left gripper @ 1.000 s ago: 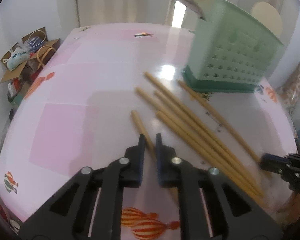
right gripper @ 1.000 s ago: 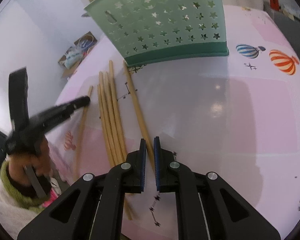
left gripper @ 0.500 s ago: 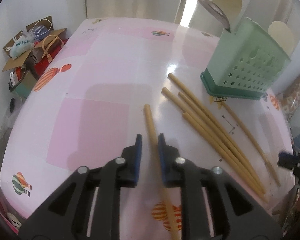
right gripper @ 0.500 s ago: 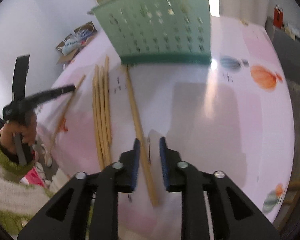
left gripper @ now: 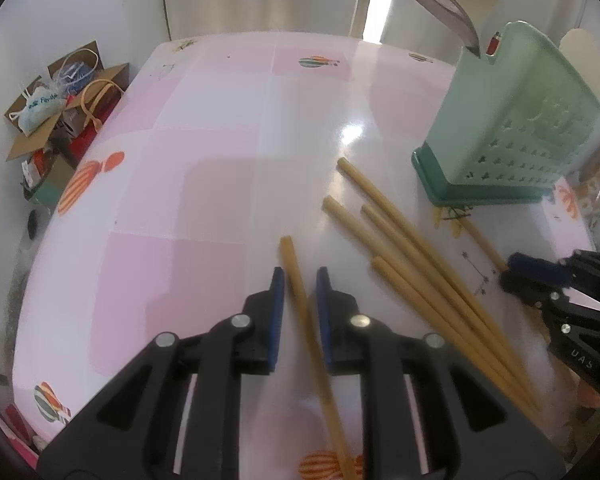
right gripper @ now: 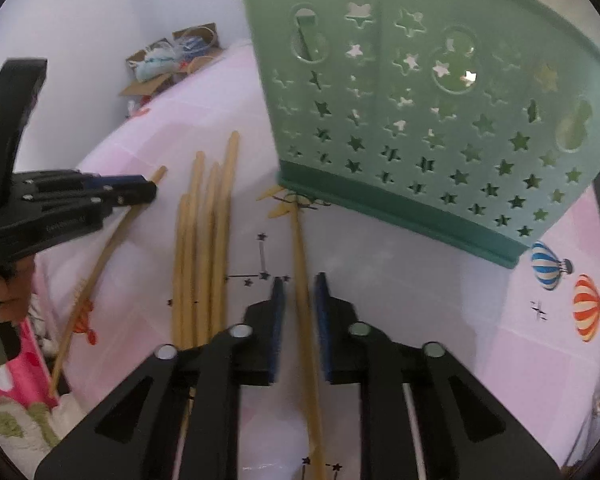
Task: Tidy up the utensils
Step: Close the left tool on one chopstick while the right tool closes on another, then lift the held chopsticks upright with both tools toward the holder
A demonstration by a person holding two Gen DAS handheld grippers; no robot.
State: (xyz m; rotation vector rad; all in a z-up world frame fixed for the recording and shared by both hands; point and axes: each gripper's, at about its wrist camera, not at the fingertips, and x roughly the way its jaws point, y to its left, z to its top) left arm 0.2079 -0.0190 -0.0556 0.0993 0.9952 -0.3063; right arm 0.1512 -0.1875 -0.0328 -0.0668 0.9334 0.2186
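Note:
Several bamboo chopsticks lie on the pink table [left gripper: 220,128]. A lone chopstick [left gripper: 296,276] runs between the fingers of my left gripper [left gripper: 299,280], which is open and straddles it. Another single chopstick [right gripper: 302,264] runs between the fingers of my right gripper [right gripper: 300,286], also open around it. A bundle of several chopsticks [left gripper: 400,256] lies between the two; it also shows in the right wrist view [right gripper: 204,240]. A green star-holed utensil basket [left gripper: 516,132] stands upright beyond, holding a metal ladle [left gripper: 436,0].
The basket [right gripper: 420,120] looms close ahead of the right gripper. Cardboard boxes with clutter [left gripper: 56,108] sit on the floor past the table's left edge. The right gripper [left gripper: 560,292] shows at the left view's right edge, the left gripper [right gripper: 60,204] at the right view's left.
Both grippers have opened from shut. Each has shifted so that a chopstick now lies between its fingers. The right gripper has moved closer to the basket.

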